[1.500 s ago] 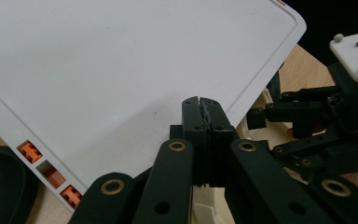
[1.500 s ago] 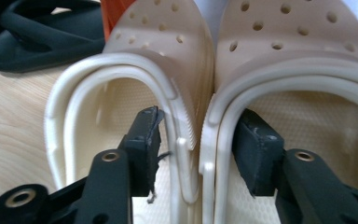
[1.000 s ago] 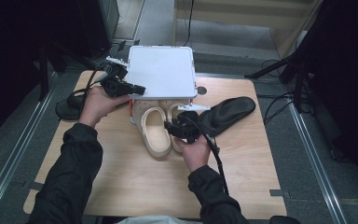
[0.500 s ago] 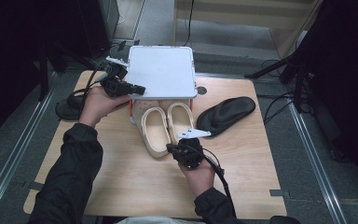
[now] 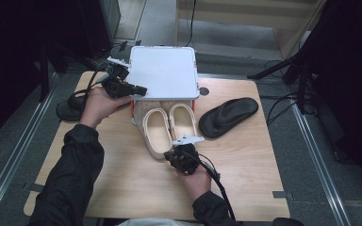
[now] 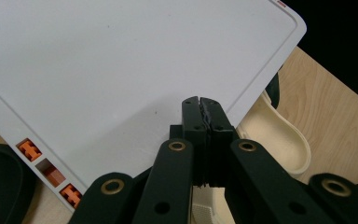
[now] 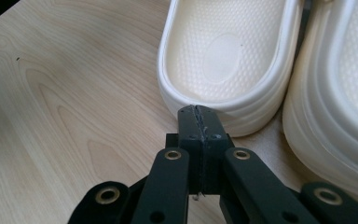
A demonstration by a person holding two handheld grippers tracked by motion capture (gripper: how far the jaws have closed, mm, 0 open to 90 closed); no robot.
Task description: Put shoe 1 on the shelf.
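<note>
- Up close, the right gripper (image 7: 199, 112) has its jaws clenched together on nothing, tips just at the heel of the left cream clog (image 7: 228, 60).
- Beside it lies the second clog (image 7: 340, 93); both rest on the table (image 5: 122, 179), toes under the white lid (image 5: 164, 71).
- Over at the box, the left gripper (image 6: 201, 103) is likewise clenched and empty, jaws poised over the lid's near edge.
- A black sandal (image 5: 228, 117) lies right of the clogs, apart from them.
</note>
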